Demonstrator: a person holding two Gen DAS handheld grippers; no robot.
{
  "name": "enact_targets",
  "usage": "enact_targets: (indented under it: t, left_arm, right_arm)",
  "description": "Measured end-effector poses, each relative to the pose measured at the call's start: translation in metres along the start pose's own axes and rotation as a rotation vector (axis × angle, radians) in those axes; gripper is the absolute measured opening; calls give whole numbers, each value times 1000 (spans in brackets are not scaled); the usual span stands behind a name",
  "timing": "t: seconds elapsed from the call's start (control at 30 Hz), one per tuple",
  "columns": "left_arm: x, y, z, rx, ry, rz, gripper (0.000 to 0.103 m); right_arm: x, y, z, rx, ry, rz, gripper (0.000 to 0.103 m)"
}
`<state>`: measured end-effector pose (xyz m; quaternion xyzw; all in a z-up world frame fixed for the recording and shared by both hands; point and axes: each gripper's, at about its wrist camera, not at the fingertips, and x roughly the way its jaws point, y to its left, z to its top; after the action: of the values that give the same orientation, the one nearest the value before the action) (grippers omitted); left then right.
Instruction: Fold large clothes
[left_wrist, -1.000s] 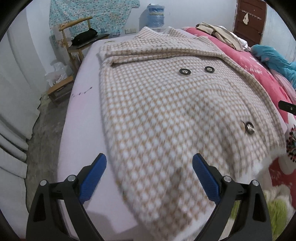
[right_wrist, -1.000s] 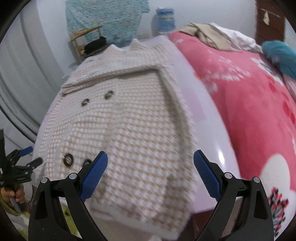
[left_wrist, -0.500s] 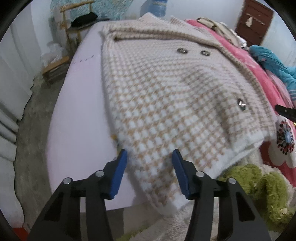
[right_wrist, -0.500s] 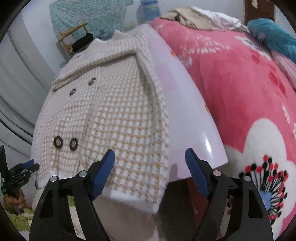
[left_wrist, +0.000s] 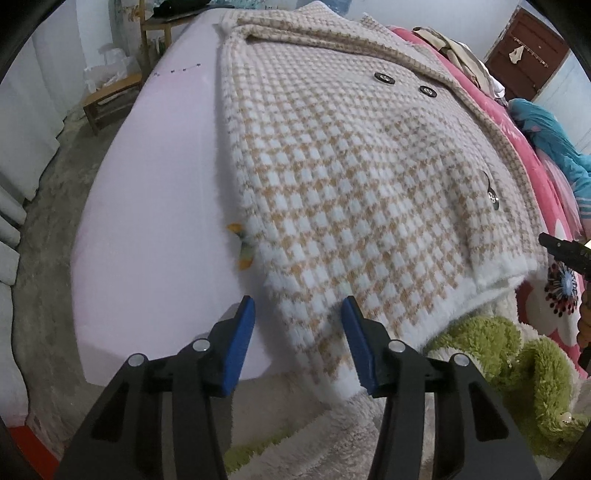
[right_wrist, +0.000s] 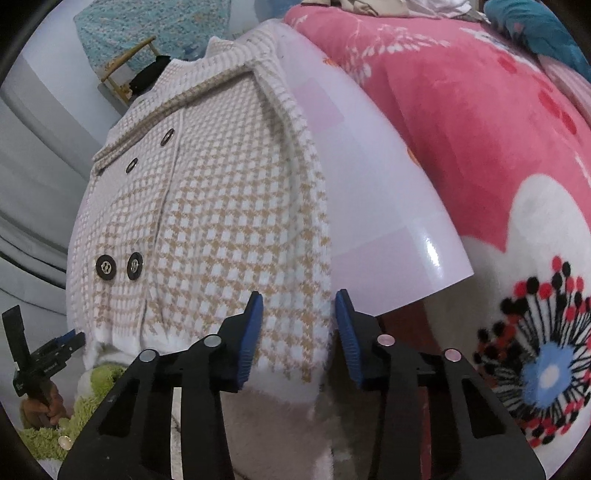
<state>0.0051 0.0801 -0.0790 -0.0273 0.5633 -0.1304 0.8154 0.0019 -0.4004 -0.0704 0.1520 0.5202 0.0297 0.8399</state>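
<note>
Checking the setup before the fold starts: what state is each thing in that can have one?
Checked coat: spread flat on the board, buttoned, hem hanging over the near edge.
Lilac board: lying flat, coat covering most of it.
Left gripper: jaws part-closed around the hem's left corner, pads not clearly pressing.
Right gripper: jaws just closing around the hem's right corner, no firm grip visible.
Brown door: shut.

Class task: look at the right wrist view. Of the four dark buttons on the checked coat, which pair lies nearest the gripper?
The lower pair, side by side near the coat hem, left of the right gripper. The other two sit up by the collar.
</note>
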Motion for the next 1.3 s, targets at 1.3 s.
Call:
enact_targets:
  t: [1.3]
  left_arm:
    - [0,-7,-1,20,17,22,41]
  right_arm:
    - [4,2,-3,-20,11,-36,21]
